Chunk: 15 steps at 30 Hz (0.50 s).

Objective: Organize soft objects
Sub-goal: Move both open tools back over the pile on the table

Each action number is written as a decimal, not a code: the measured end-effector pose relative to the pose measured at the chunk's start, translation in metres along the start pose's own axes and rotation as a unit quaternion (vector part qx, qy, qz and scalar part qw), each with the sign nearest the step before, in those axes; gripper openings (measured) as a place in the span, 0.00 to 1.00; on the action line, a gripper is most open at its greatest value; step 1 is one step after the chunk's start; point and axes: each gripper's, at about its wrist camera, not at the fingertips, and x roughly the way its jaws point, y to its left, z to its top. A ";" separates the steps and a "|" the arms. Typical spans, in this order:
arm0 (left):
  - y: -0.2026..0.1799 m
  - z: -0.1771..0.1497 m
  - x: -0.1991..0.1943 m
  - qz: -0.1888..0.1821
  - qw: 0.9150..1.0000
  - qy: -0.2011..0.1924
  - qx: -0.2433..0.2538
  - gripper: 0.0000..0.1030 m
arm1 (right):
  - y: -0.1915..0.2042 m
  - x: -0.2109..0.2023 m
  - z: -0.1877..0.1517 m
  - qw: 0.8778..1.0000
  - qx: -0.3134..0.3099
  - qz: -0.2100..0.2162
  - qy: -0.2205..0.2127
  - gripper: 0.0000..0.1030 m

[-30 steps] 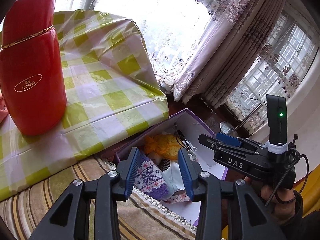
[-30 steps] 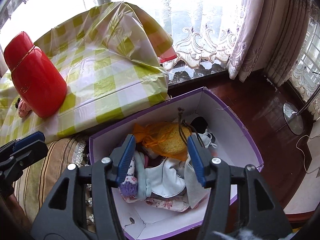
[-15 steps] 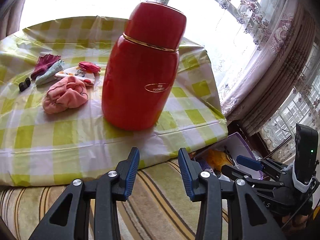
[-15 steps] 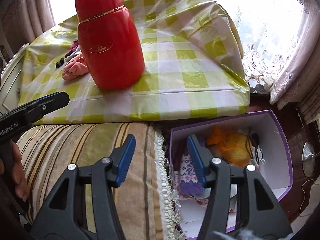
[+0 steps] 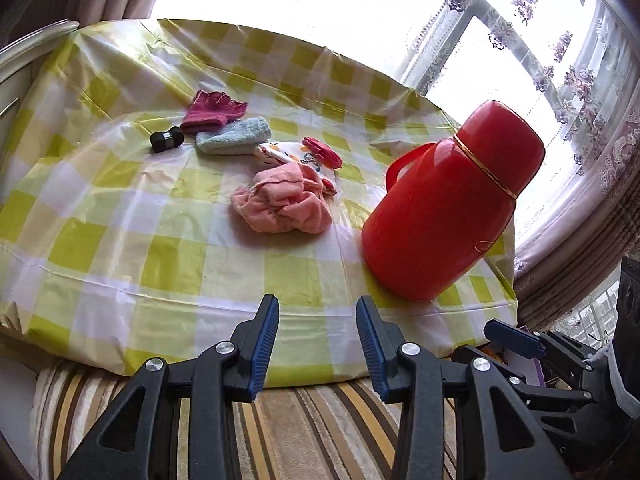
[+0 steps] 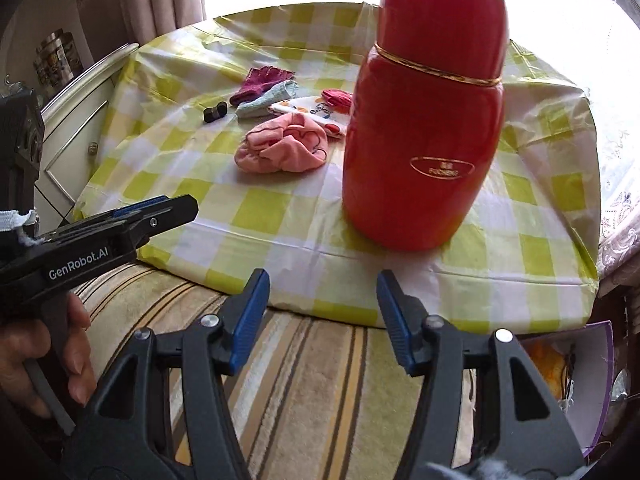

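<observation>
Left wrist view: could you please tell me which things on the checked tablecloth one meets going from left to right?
Small black cylindrical object → dark pink knitted glove → crumpled light pink cloth → tall glossy red plastic thermos flask. The blue towel, the printed cloth and the small red piece overlap between glove and flask, so I leave them out.

A crumpled pink cloth [image 5: 286, 202] lies bunched on the green-and-white checked surface [image 5: 160, 248], nearest the front of the group. Just behind it and touching it lies a flat white printed cloth [image 5: 294, 155] with orange and red marks, and a small red piece [image 5: 322, 152] rests on its far edge. Farther back, a folded light blue cloth [image 5: 234, 136] lies lengthwise, and a dark pink knitted glove [image 5: 212, 111] lies flat against its far side, fingers pointing away.

In the right wrist view, a purple box [image 6: 600, 364] stands below the surface's edge, with orange fabric [image 6: 546, 360] inside.
</observation>
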 end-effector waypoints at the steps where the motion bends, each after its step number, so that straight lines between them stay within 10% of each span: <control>1: 0.006 0.004 0.000 0.007 1.000 -0.004 -0.002 0.41 | 0.007 0.004 0.007 1.000 -0.004 0.003 -0.002 0.62; 15: 0.099 0.083 0.028 0.083 0.995 -0.043 -0.038 0.52 | 0.053 0.093 0.096 1.000 -0.010 0.002 -0.011 0.78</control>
